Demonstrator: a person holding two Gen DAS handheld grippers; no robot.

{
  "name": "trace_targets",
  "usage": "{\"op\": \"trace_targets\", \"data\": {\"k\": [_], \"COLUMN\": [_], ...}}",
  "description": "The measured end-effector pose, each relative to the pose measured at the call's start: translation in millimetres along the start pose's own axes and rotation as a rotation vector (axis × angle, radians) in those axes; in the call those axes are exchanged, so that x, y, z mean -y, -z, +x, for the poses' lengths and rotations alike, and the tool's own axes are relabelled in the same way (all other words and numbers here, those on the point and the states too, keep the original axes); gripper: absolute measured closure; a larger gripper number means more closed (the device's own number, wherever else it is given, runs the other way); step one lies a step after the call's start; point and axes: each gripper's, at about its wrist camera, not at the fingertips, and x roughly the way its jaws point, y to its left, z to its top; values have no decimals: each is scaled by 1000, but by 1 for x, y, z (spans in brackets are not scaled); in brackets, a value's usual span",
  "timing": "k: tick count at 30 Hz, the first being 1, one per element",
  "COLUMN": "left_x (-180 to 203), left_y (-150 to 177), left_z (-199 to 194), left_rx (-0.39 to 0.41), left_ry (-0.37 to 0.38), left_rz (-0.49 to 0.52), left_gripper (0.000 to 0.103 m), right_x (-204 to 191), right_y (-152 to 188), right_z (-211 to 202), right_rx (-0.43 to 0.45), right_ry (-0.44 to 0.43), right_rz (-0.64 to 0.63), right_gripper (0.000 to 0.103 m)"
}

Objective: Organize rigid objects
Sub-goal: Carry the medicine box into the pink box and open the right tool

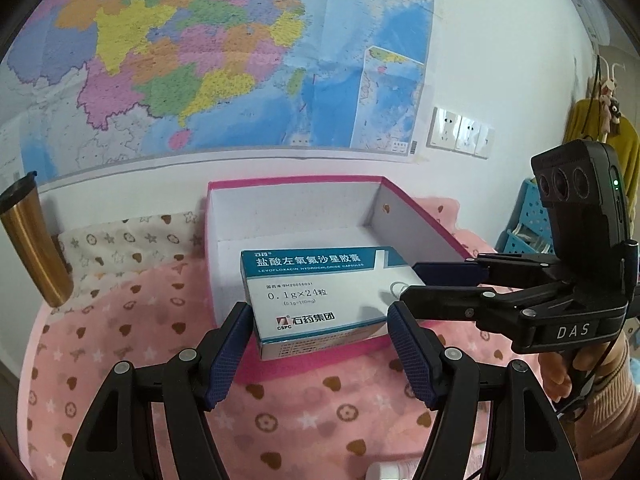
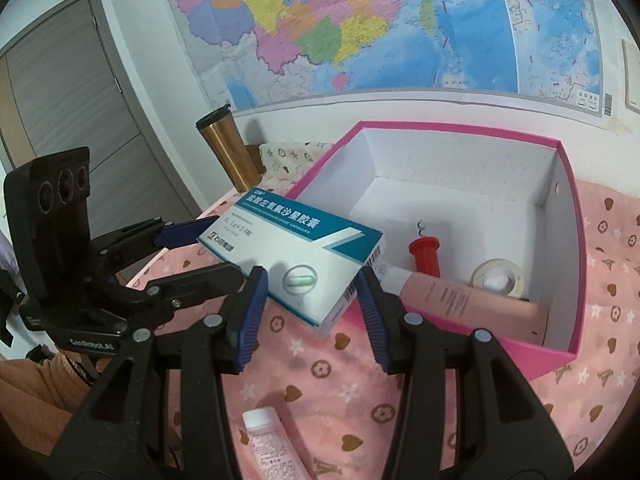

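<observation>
A white and teal medicine box (image 1: 316,292) is held flat over the near left corner of the open pink storage box (image 1: 224,196). My left gripper (image 1: 320,324) and my right gripper (image 2: 310,294) each close on an end of it; it also shows in the right wrist view (image 2: 296,256). In the left wrist view the right gripper (image 1: 404,284) reaches in from the right. Inside the pink box (image 2: 560,148) lie a red corkscrew (image 2: 426,254), a tape roll (image 2: 498,278) and a pink carton (image 2: 472,300).
A gold tumbler (image 2: 228,152) stands at the back left by the wall. A small pink-and-white bottle (image 2: 272,448) lies on the pink patterned blanket (image 2: 352,392) near me. A blue basket (image 1: 528,220) sits at the far right.
</observation>
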Motion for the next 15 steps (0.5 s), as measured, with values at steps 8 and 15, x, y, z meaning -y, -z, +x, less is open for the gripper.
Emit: {"op": "trace_targets", "data": {"k": [8, 15], "left_x": [-5, -12], "left_y": [-8, -14], "left_z": [19, 34], "left_rx": [-24, -45], "left_ry": [-8, -28], "left_rz": [-1, -4], "left_gripper": [33, 33], "right_x": [12, 20], "right_y": [-11, -15], "right_z": [9, 21], "right_rx": [9, -4], "right_ry": [20, 25], "right_rz": [16, 33], "right_gripper": [54, 54]}}
